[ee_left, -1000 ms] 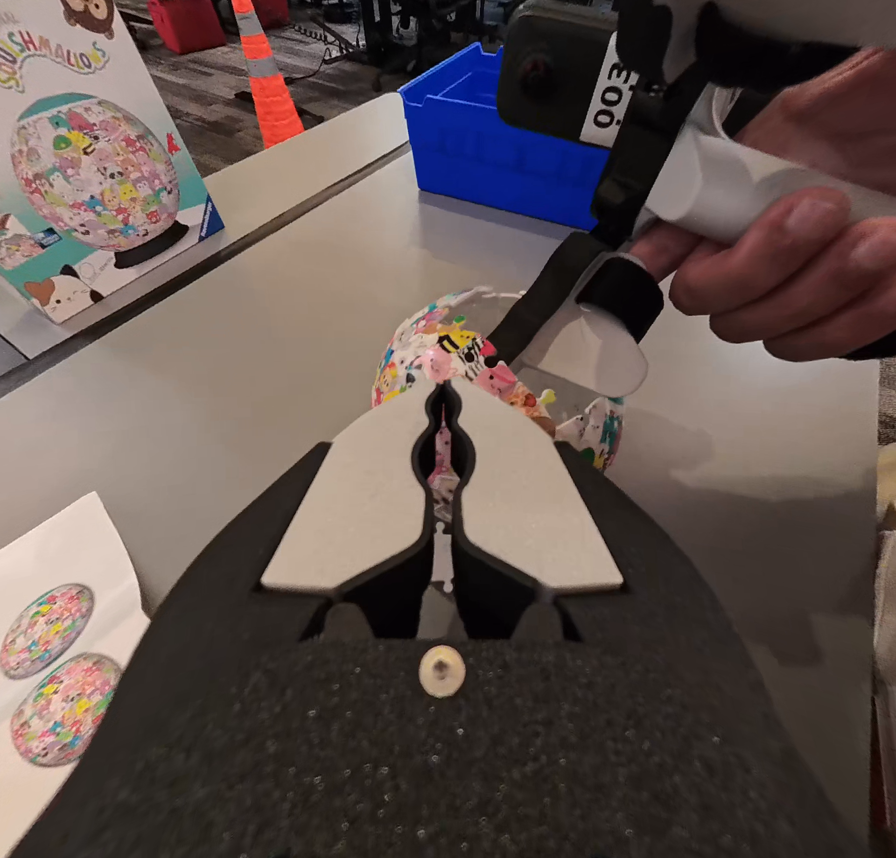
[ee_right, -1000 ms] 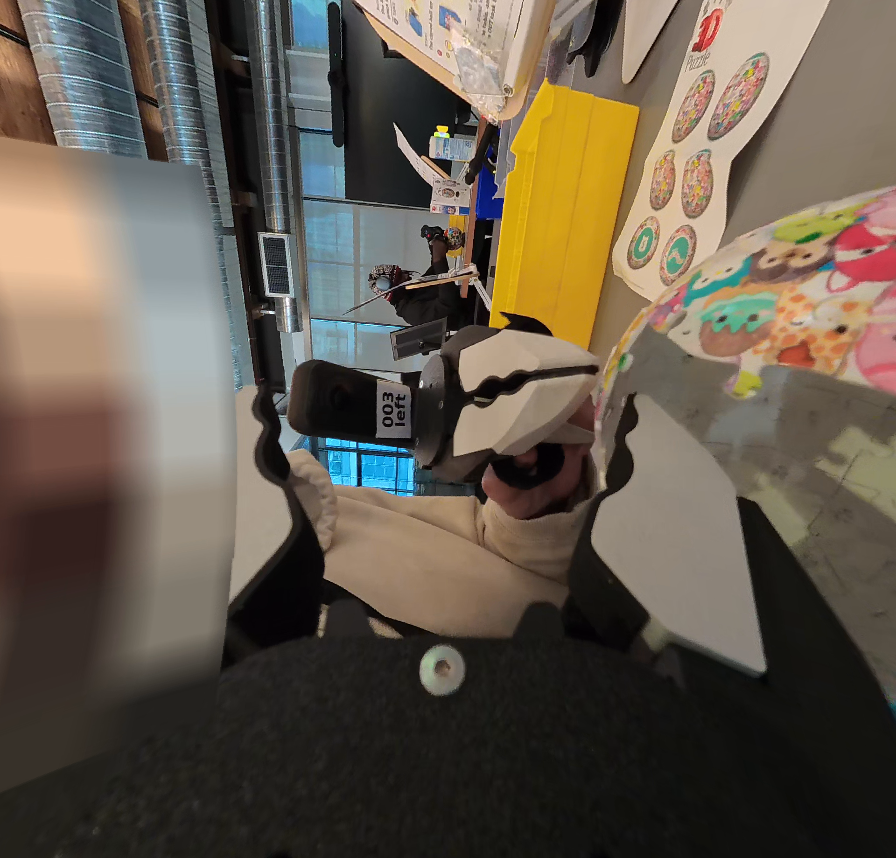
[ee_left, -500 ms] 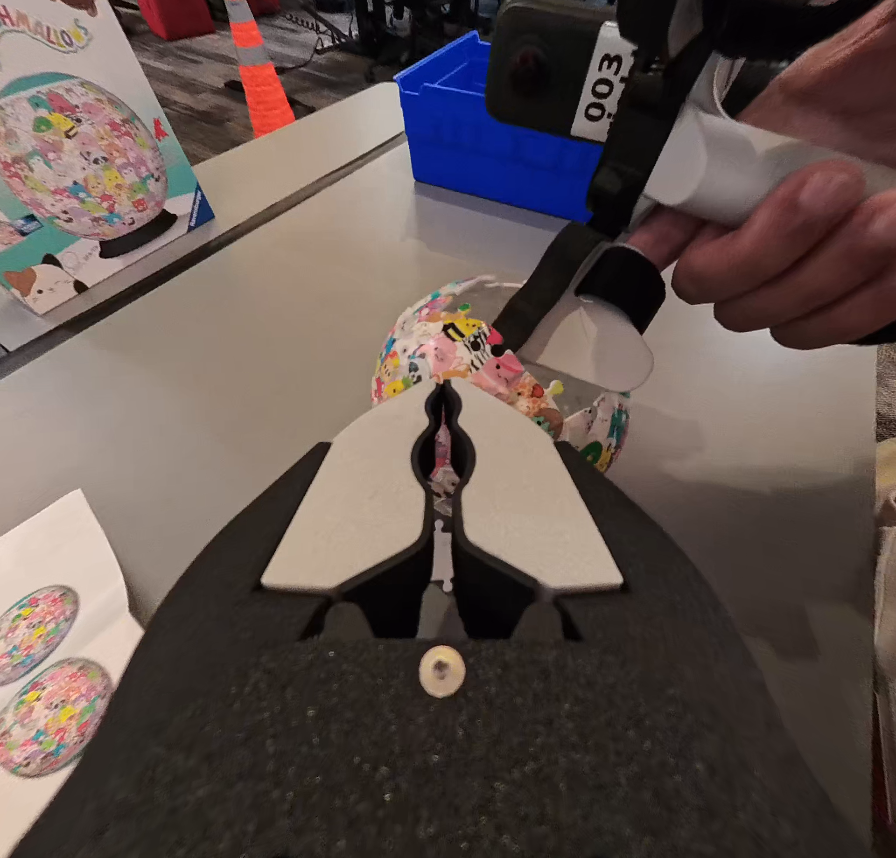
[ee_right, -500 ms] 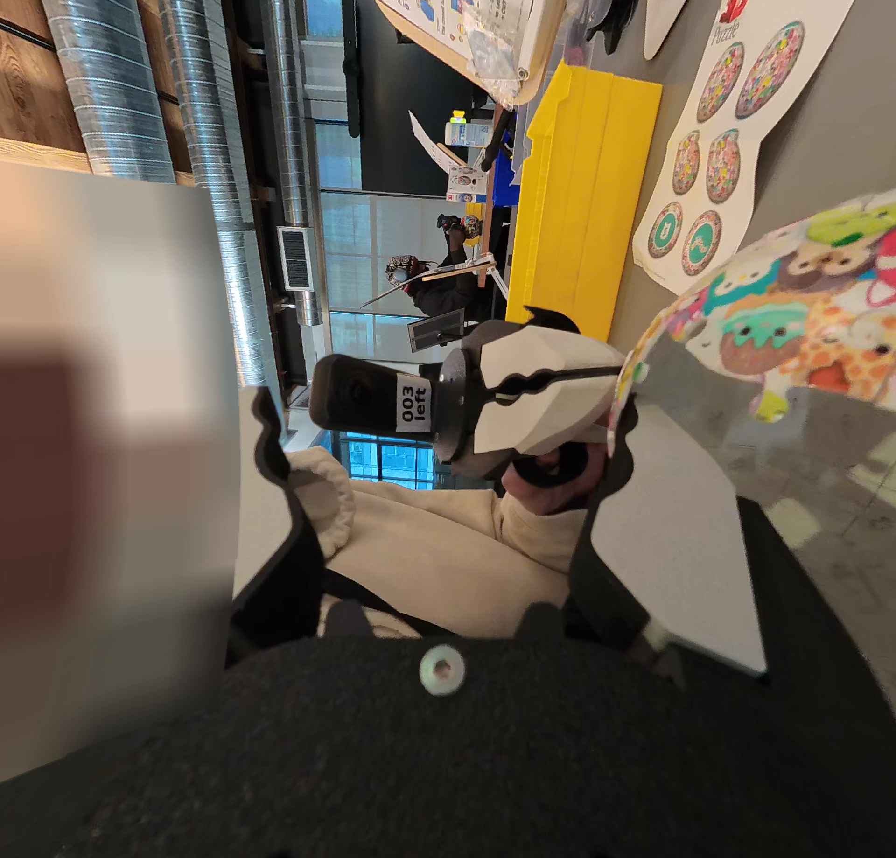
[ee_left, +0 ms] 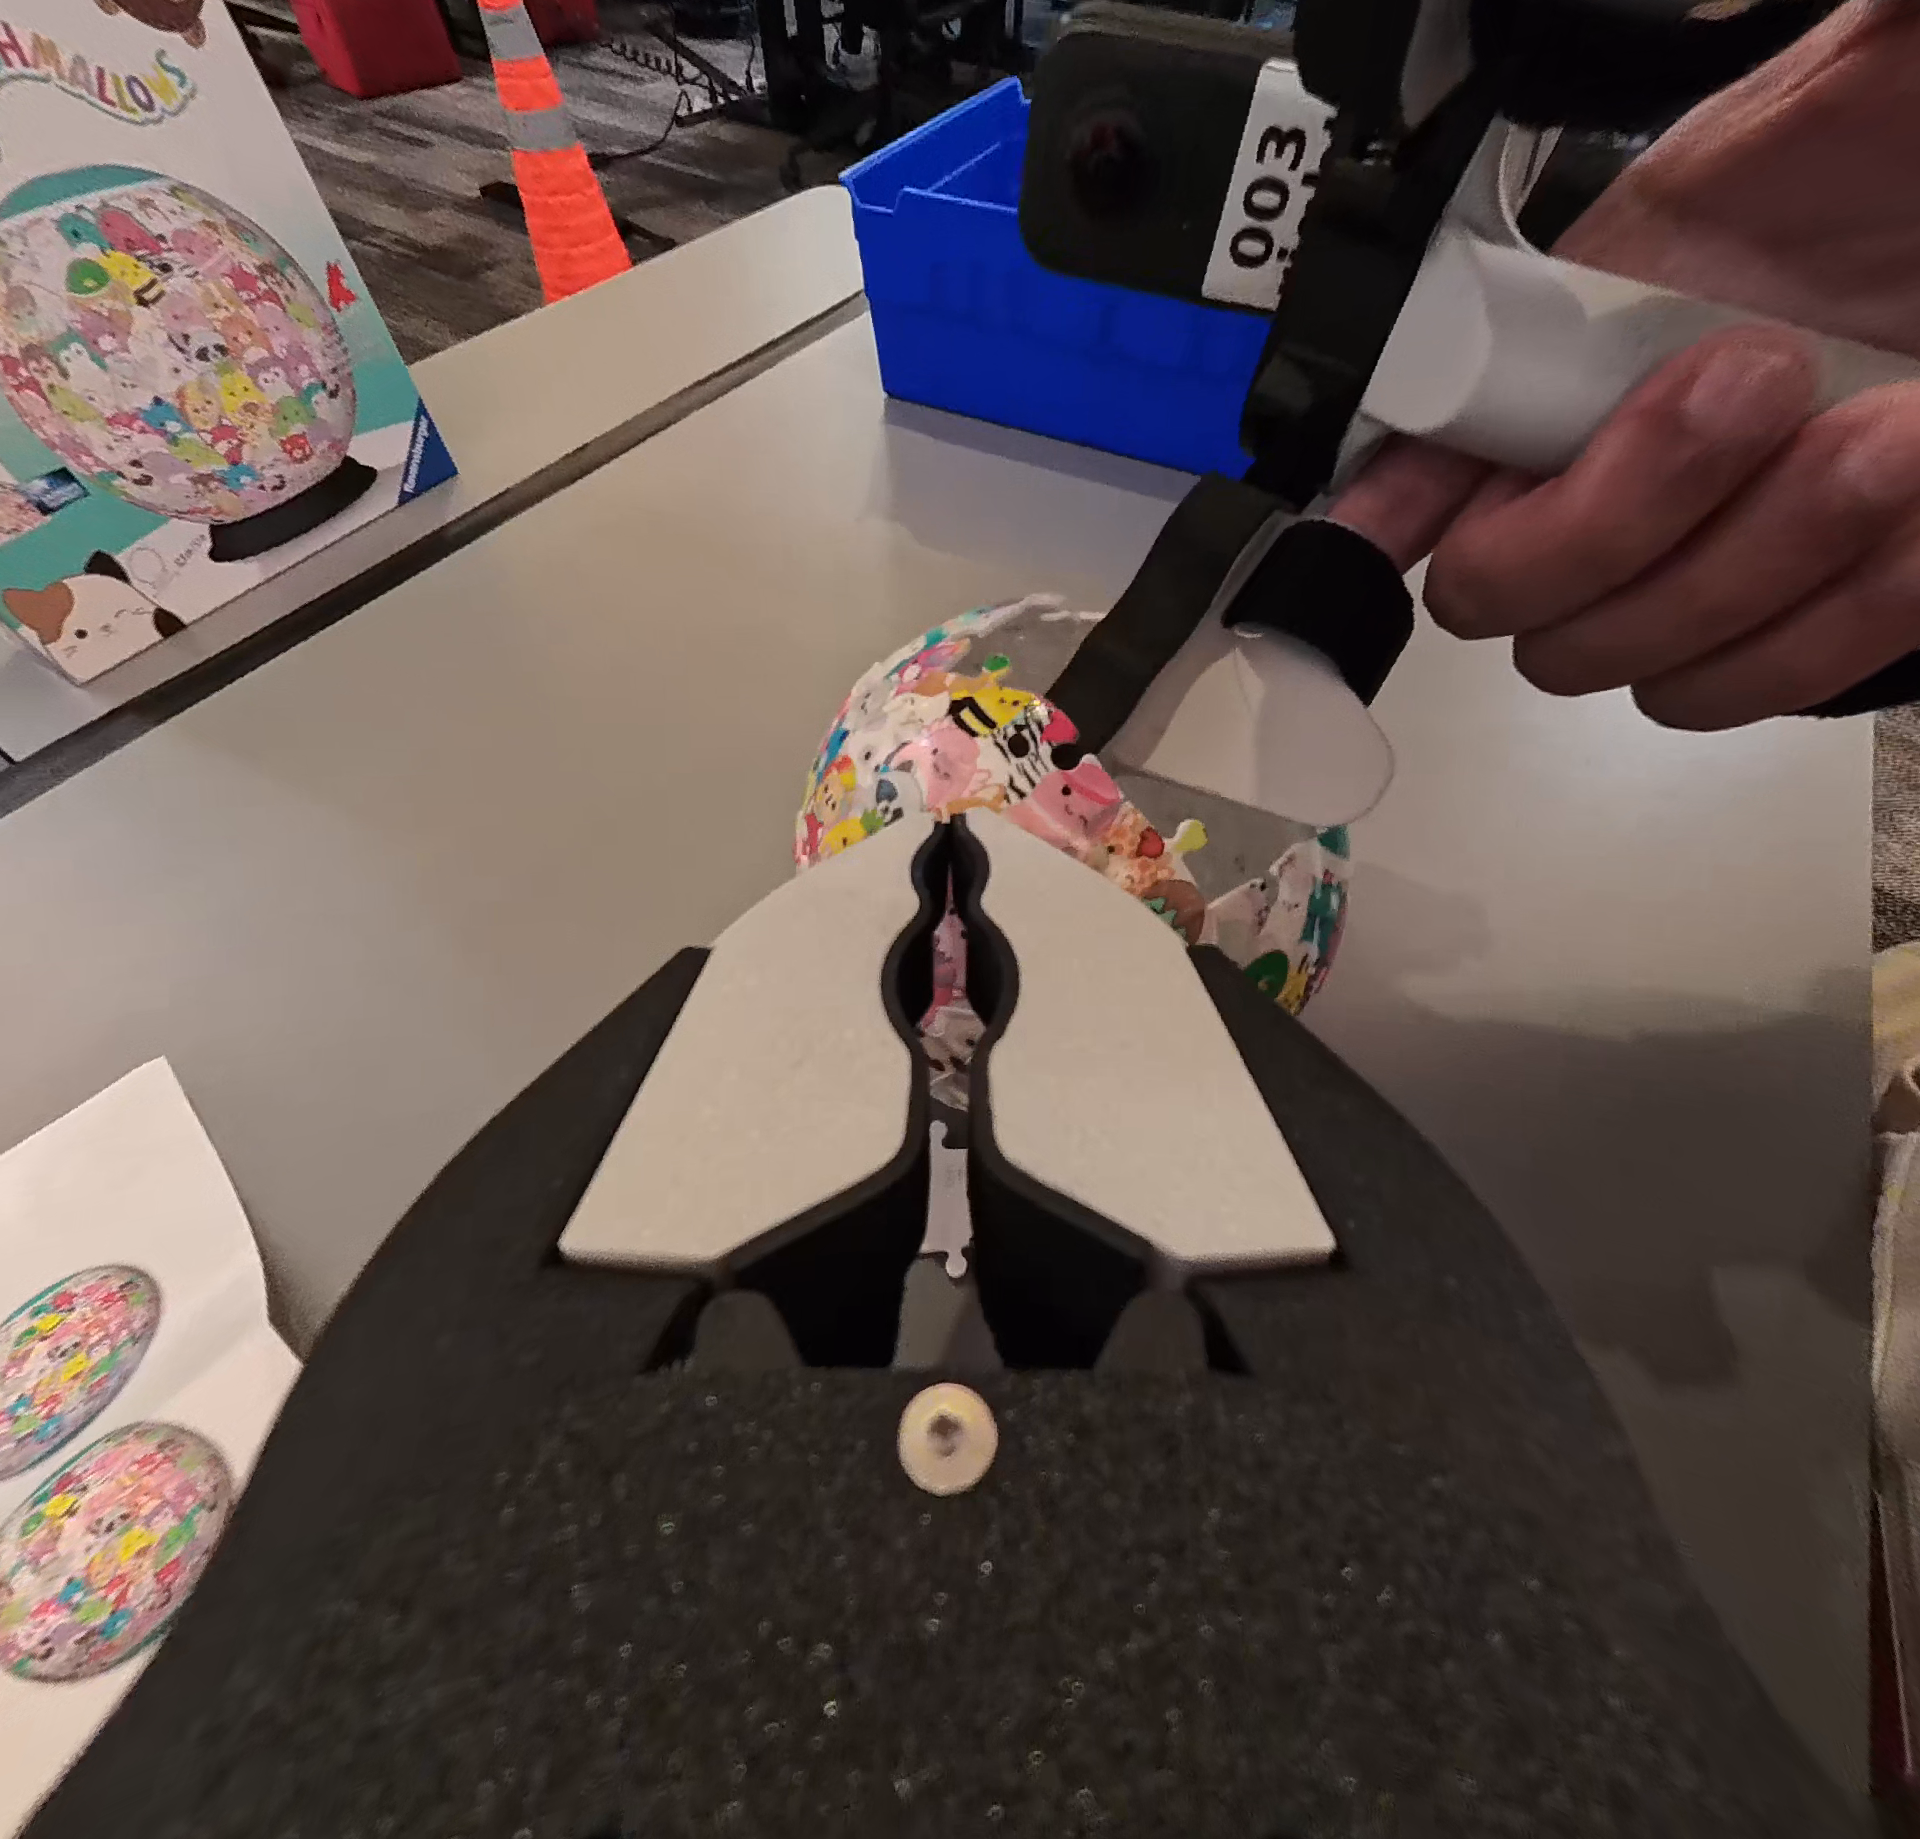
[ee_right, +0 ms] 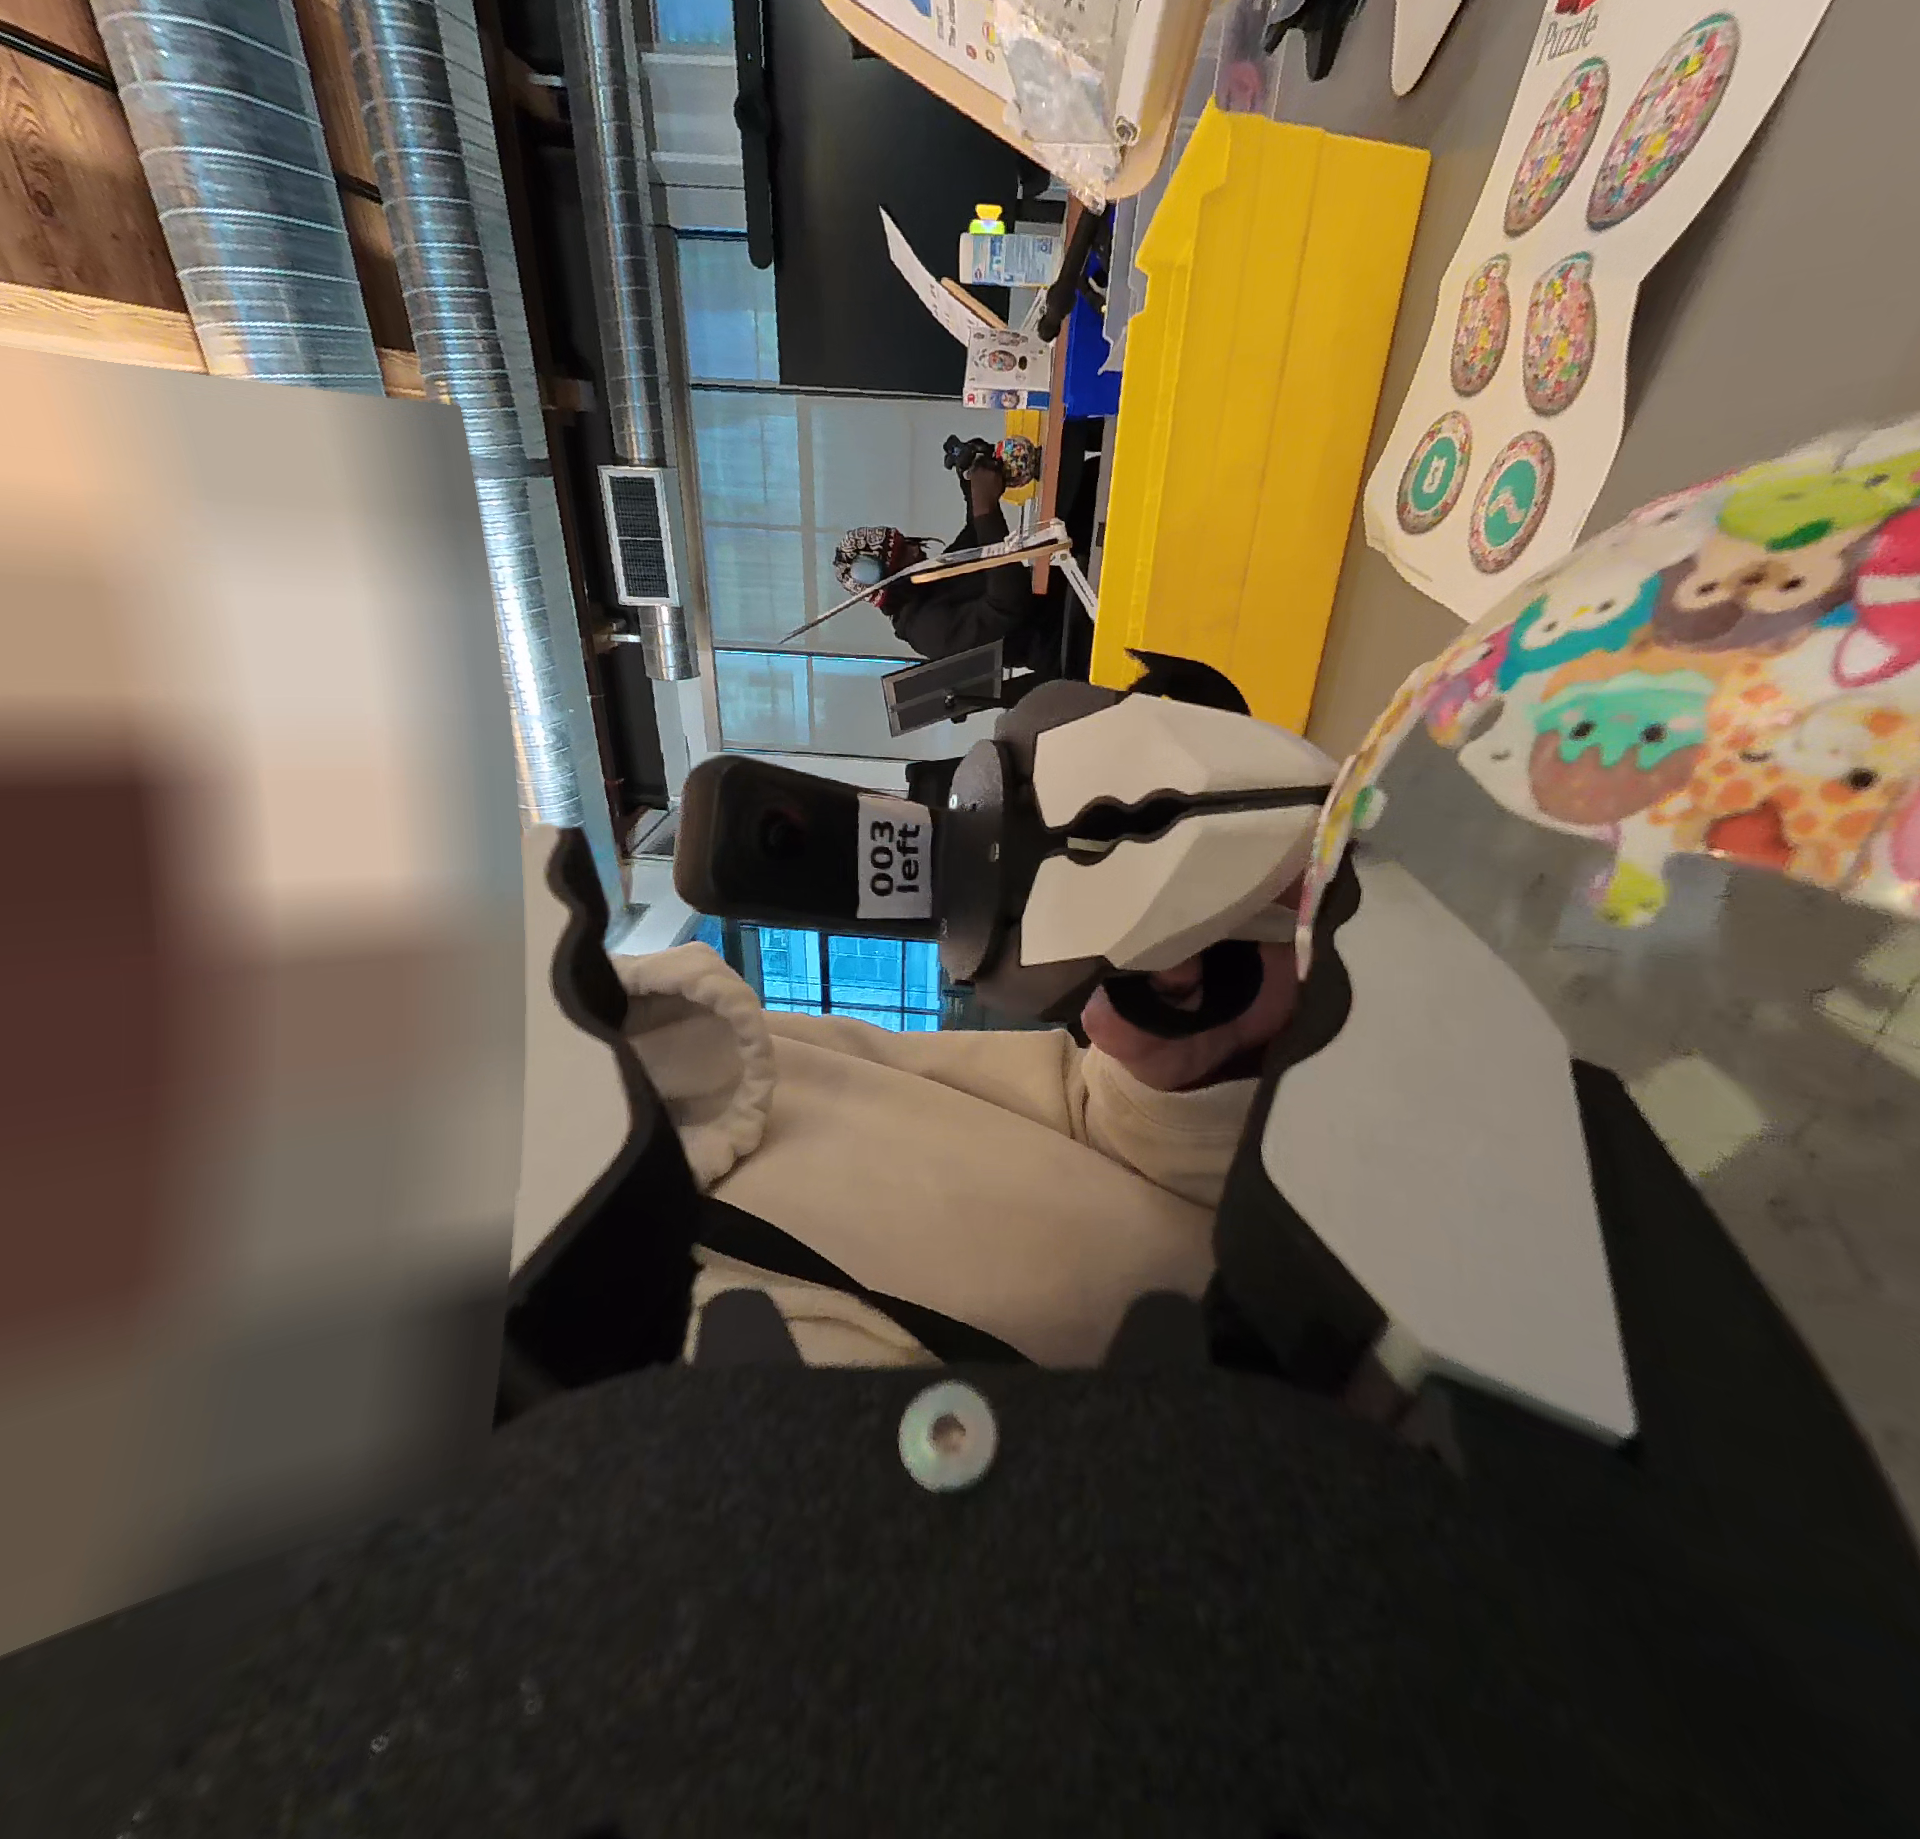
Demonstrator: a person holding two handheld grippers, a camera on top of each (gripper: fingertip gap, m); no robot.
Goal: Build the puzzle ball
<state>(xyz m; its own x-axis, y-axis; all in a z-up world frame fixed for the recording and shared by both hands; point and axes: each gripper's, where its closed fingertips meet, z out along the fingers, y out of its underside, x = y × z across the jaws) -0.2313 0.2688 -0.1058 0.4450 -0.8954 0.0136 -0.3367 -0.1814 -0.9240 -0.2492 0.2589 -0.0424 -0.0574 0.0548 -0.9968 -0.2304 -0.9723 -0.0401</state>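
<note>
The puzzle ball is a partly built, colourful shell, open at the top, resting on the grey table. My left gripper is shut, with its tips at the ball's near rim; it looks pinched on the shell there. It also shows in the right wrist view at the rim of the ball. My right gripper is open wide. One of its fingers reaches down inside the ball's opening against the grey inner wall; the other finger stands clear of the ball.
The puzzle's box stands at the far left. A blue bin is behind the ball. A picture sheet lies at the near left, also in the right wrist view. A yellow bin sits beyond it. An orange cone stands on the floor.
Very little. Both grippers and the ball have shifted slightly together. The right finger stays inside the ball and the left gripper stays shut at the rim.
</note>
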